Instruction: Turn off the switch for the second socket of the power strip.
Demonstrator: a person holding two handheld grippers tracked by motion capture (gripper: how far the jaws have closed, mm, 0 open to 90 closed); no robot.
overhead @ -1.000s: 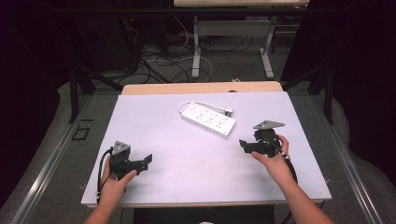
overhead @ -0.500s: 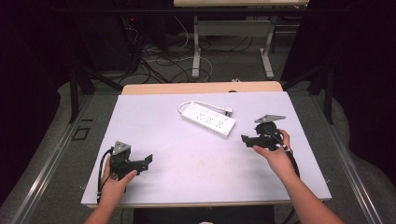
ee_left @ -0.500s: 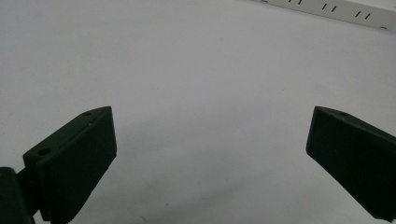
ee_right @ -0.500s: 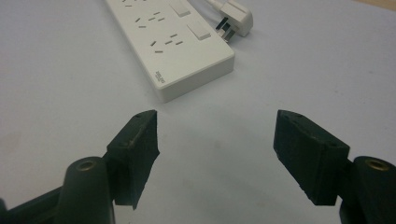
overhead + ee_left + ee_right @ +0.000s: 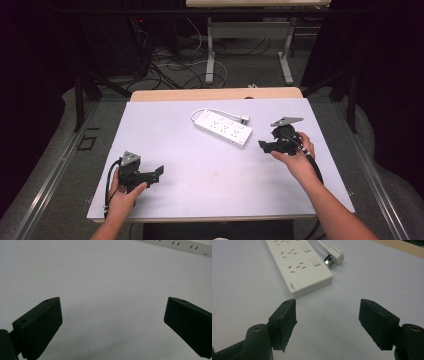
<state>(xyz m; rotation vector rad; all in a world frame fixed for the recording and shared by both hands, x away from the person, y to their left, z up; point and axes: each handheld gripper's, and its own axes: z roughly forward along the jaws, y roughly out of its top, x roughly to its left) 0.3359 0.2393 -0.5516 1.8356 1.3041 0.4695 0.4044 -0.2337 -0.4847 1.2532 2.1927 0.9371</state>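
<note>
Nearest the front edge of the table (image 5: 210, 200), toward its left corner, the left gripper (image 5: 159, 173) rests low in the person's left hand (image 5: 122, 195), jaws spread wide with nothing but bare white tabletop between them; its own view shows only a strip of the power strip (image 5: 175, 243) at the top edge.

Farther in, near the right edge, the right gripper (image 5: 263, 146) is held off the surface in the right hand (image 5: 295, 160), aimed toward the middle. Its jaws stand apart and empty, having just narrowed a little. In the right gripper view the near end of the strip (image 5: 304, 272) sits just beyond the jaw tips, not yet between them.

The white power strip (image 5: 223, 128) lies flat past the middle of the table, angled, with its cord looping round the far end and the plug (image 5: 334, 255) lying on the table just beside the strip's right side.

This looks like the approach stage: the right gripper is lining up on the strip or its plug, and no grasp has begun. The next move probably calls for easing forward and settling on a target, the plug's body or the strip's narrow end, with the jaws squared to it.

Which of the two is meant I cannot tell. The cord's loop is mostly cut off in the right gripper view, and the strip's far end runs out of frame.
</note>
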